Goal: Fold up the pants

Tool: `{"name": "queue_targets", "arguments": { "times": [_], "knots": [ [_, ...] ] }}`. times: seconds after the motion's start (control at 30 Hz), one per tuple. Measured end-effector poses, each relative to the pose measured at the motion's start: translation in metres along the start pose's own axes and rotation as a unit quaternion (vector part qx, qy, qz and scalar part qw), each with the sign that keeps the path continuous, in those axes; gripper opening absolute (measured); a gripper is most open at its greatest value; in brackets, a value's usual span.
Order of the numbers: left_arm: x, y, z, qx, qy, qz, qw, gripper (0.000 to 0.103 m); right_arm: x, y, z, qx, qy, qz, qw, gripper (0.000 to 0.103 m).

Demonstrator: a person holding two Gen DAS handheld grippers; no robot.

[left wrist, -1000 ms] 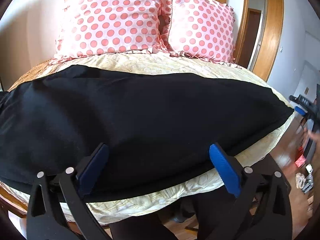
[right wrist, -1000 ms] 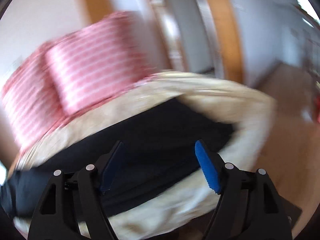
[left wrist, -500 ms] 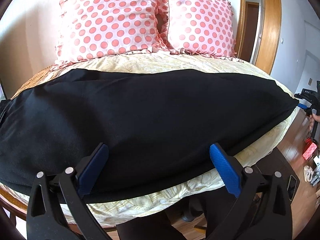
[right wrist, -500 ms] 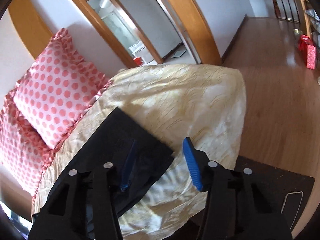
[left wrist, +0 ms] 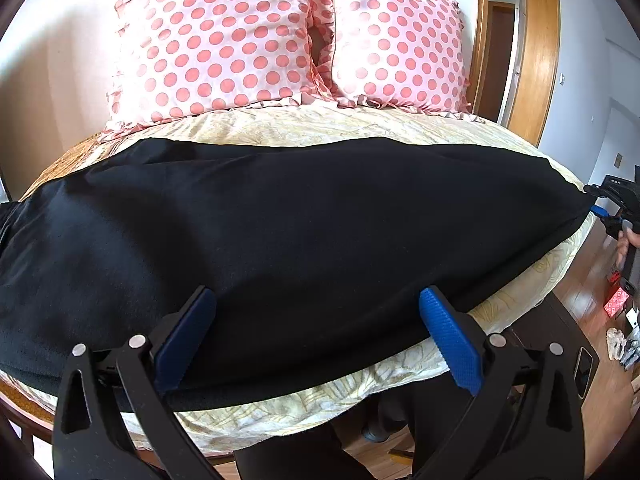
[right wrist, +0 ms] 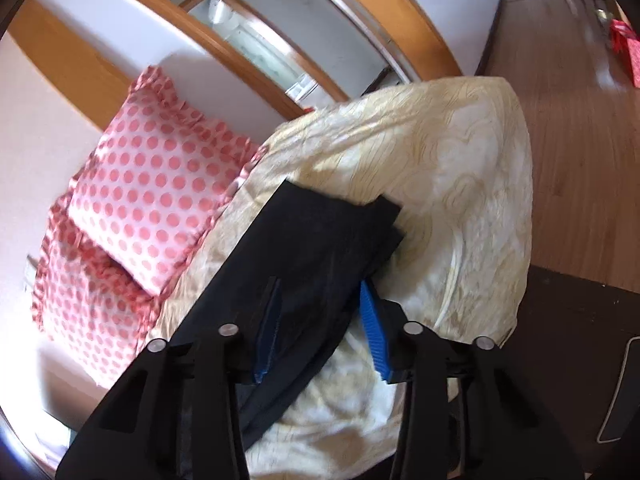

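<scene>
Black pants (left wrist: 304, 240) lie flat and lengthwise across the cream bedspread (left wrist: 320, 128), legs doubled one on the other. My left gripper (left wrist: 316, 332) is open over their near edge, holding nothing. My right gripper (right wrist: 320, 324) is open at the pants' cuff end (right wrist: 320, 240), its jaws astride the near corner of the cloth without closing on it. In the left wrist view the right gripper (left wrist: 612, 208) shows at the far right tip of the pants.
Two pink polka-dot pillows (left wrist: 224, 40) lean at the head of the bed. A wooden door frame (left wrist: 536, 52) and wooden floor (right wrist: 580, 160) lie to the right. A dark mat (right wrist: 580, 340) lies by the bed, and small items (left wrist: 620, 308) sit on the floor.
My right gripper has swung in to the cuff end of the pants and narrowed a little around it. My left gripper has hardly moved.
</scene>
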State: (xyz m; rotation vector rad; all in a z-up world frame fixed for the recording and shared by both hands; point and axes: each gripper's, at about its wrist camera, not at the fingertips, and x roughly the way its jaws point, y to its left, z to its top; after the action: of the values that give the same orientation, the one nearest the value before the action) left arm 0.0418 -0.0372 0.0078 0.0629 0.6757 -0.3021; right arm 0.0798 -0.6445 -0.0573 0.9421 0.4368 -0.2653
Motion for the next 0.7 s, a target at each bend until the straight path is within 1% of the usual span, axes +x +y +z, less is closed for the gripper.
{"name": "queue_targets", "arguments": {
  "times": [0.03,0.07,0.1,0.13,0.2,0.27,0.37,0.4,0.47,0.53,0.57,0.63,0.67,0.7],
  "knots": [
    [0.000,0.000,0.000,-0.001,0.000,-0.001,1.0000,0.101,0.002,-0.001,0.002,0.000,-0.004,-0.005,1.000,0.029],
    [0.000,0.001,0.000,-0.002,0.000,-0.002,1.0000,0.101,0.004,-0.003,0.003,0.000,-0.008,-0.012,1.000,0.025],
    [0.000,0.001,0.000,-0.004,0.000,-0.003,1.0000,0.101,0.006,-0.005,0.004,0.003,-0.011,-0.016,1.000,0.016],
    [0.000,0.002,0.001,-0.006,-0.001,-0.004,1.0000,0.101,0.007,-0.007,0.004,0.006,-0.012,-0.012,1.000,0.013],
    [-0.001,0.002,0.001,-0.008,-0.002,-0.004,1.0000,0.101,0.007,-0.008,0.004,0.006,-0.011,-0.006,1.000,0.009],
    [-0.001,0.001,0.001,-0.008,-0.002,-0.003,1.0000,0.101,0.004,-0.004,0.003,0.003,-0.015,0.005,1.000,0.008],
    [-0.002,0.002,0.001,-0.013,-0.004,-0.007,0.9999,0.101,-0.004,0.017,0.005,-0.018,-0.021,0.039,0.999,0.008],
    [-0.003,0.004,0.002,-0.020,-0.005,-0.013,0.9997,0.101,-0.005,0.029,0.005,-0.027,-0.020,0.054,0.998,0.008],
    [-0.005,0.010,0.004,-0.037,-0.006,-0.027,0.9989,0.101,-0.007,0.065,0.002,-0.055,-0.013,0.093,0.994,0.008],
    [-0.011,0.019,0.008,-0.063,-0.011,-0.039,0.9972,0.101,-0.007,0.107,-0.006,-0.090,0.000,0.138,0.986,0.008],
    [-0.014,0.022,0.009,-0.071,-0.015,-0.039,0.9966,0.101,-0.006,0.123,-0.011,-0.102,0.007,0.156,0.983,0.008],
    [-0.025,0.034,0.013,-0.090,-0.032,-0.030,0.9949,0.101,-0.002,0.173,-0.032,-0.135,0.032,0.212,0.967,0.008],
    [-0.030,0.039,0.014,-0.098,-0.041,-0.022,0.9941,0.101,0.000,0.189,-0.041,-0.145,0.043,0.232,0.961,0.008],
    [-0.036,0.045,0.015,-0.104,-0.051,-0.010,0.9932,0.101,0.003,0.217,-0.060,-0.162,0.063,0.265,0.948,0.008]
  ]
}}
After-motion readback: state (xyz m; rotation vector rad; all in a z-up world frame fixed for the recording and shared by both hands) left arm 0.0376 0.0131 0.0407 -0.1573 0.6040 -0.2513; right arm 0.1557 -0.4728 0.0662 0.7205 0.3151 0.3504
